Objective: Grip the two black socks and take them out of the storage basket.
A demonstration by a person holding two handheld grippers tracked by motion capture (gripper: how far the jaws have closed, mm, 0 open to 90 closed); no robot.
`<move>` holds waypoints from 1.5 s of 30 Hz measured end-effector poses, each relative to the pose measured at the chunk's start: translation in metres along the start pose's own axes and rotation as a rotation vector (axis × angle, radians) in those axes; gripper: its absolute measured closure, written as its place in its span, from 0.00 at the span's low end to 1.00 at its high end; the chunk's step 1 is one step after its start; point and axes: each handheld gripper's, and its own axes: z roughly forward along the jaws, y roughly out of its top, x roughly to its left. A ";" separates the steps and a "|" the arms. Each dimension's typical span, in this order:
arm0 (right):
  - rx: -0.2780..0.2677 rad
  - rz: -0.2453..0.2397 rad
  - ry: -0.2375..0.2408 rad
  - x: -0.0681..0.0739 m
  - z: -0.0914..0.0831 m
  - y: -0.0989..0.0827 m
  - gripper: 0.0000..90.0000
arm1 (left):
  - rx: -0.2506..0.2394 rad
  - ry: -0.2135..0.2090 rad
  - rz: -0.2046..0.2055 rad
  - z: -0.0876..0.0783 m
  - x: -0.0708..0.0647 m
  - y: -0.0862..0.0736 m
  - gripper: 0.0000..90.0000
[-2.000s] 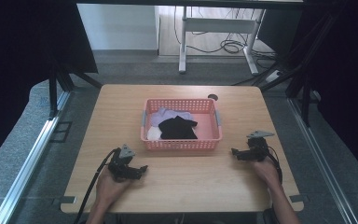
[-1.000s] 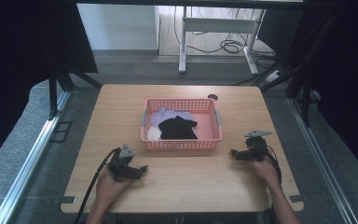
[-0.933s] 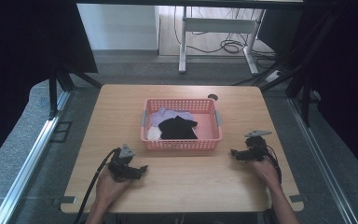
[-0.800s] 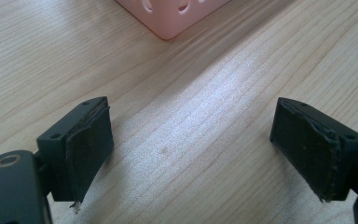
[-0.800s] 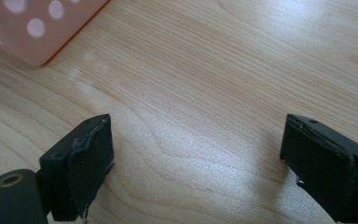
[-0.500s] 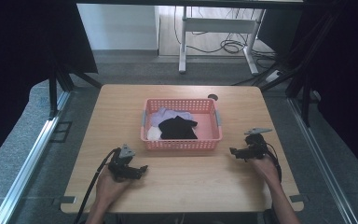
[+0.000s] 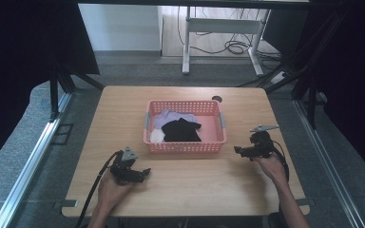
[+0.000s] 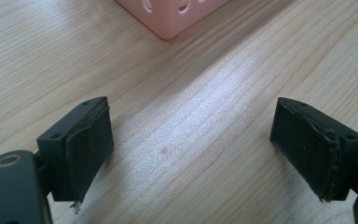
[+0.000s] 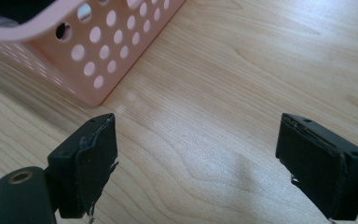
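basket: pink perforated plastic basket, standing near the middle of the wooden table; taken here as the landmark.
contents: a black garment lies on top in the basket, a lilac cloth behind it toward the far wall, a white piece at the near left corner. all lie inside the rim.
left gripper: on the person's side of the basket, off its near left corner, low over the table. jaws spread wide, nothing between the pads, bare wood under them. the basket corner shows just ahead in the left gripper view.
right gripper: just beside the basket's right wall, near its front corner, jaws pointing toward it. the jaws have just been closing a little, yet stand well apart with nothing between them; the perforated wall shows ahead and to one side.
reason for stance: judged as a ready position. both grippers flank the basket with jaws released, so either can reach over the rim.
clothing relative to grippers: the black garment lies beyond the near wall, apart from both grippers; the right gripper is judged the nearer.
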 end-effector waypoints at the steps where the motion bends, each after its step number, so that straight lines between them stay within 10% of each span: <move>1: 0.002 -0.004 -0.003 0.000 -0.001 0.002 0.14 | 0.000 0.000 0.000 0.000 0.000 0.000 0.14; 25: -0.011 -0.013 0.041 -0.002 -0.026 0.057 0.15 | 0.001 0.000 0.000 0.000 0.000 0.000 0.14; 45: 0.008 -0.113 0.122 0.039 -0.011 0.124 0.15 | 0.004 0.001 0.008 0.000 0.001 0.000 0.14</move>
